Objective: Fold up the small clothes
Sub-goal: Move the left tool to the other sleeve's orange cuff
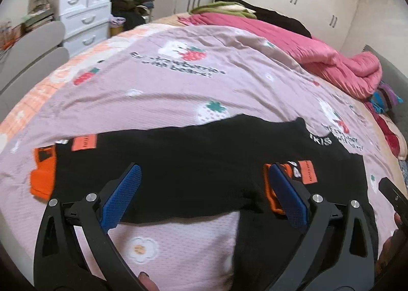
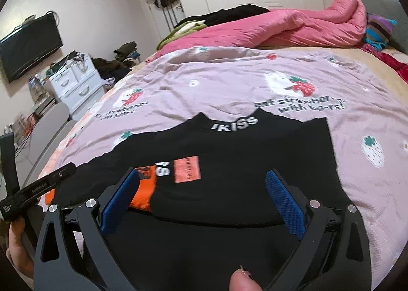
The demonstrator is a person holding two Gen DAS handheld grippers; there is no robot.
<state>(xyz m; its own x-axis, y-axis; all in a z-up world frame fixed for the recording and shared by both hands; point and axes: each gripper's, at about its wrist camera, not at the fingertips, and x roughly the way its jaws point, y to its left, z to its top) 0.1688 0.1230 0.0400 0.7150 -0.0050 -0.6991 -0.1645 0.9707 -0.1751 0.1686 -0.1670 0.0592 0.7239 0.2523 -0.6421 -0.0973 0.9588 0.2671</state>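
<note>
Your black garment (image 1: 204, 163) lies spread on the bed (image 1: 178, 86) with one orange-cuffed sleeve (image 2: 145, 189) folded inward, both your left claw (image 1: 204, 194) and right claw (image 2: 204, 196) gape empty above it, and remaining folds appear undone.

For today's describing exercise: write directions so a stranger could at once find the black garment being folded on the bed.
Start at the bed, spread with a lilac sheet printed with strawberries. On its near part, ahead of both open grippers, lies the black top. Unlike the pink quilt behind, it has orange cuffs and white lettering at the collar.
</note>
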